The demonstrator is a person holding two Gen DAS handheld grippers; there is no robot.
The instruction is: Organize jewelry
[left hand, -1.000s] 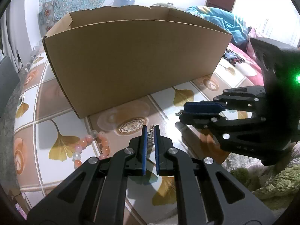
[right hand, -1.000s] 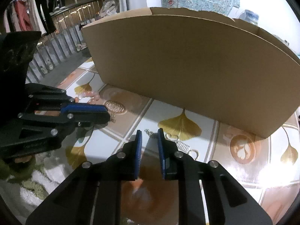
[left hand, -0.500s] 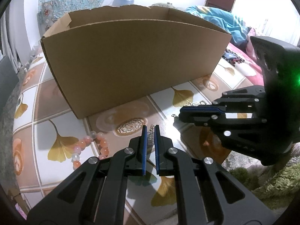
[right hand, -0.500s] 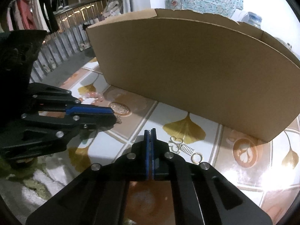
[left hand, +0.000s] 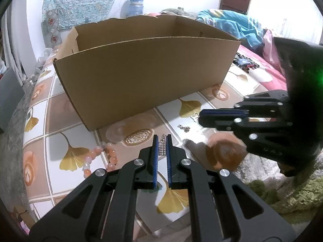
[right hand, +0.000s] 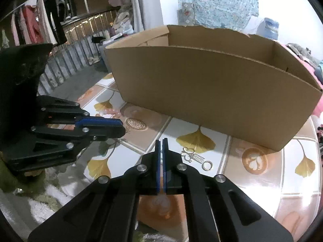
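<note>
A brown cardboard box (left hand: 145, 76) stands open on the tiled table; it also shows in the right wrist view (right hand: 212, 92). My left gripper (left hand: 162, 139) is slightly open around a small silver chain piece (left hand: 162, 148) lying on the table. A pink bead bracelet (left hand: 99, 157) lies to its left. My right gripper (right hand: 162, 141) is shut, raised above the table; whether it holds the silver chain (left hand: 184, 128) below its tips is unclear. A silver earring with rings (right hand: 194, 158) lies just right of it.
The table (left hand: 66, 129) has a gingko-leaf tile pattern. A green fluffy rug (left hand: 282, 193) lies past its near edge. Bedding and clothes (left hand: 232, 24) lie behind the box. A railing with hanging clothes (right hand: 60, 40) is at the left in the right wrist view.
My right gripper closed about half a second ago, then lifted away from the table. Both views have risen, showing the inside of the box. The left gripper stays around the chain piece.
</note>
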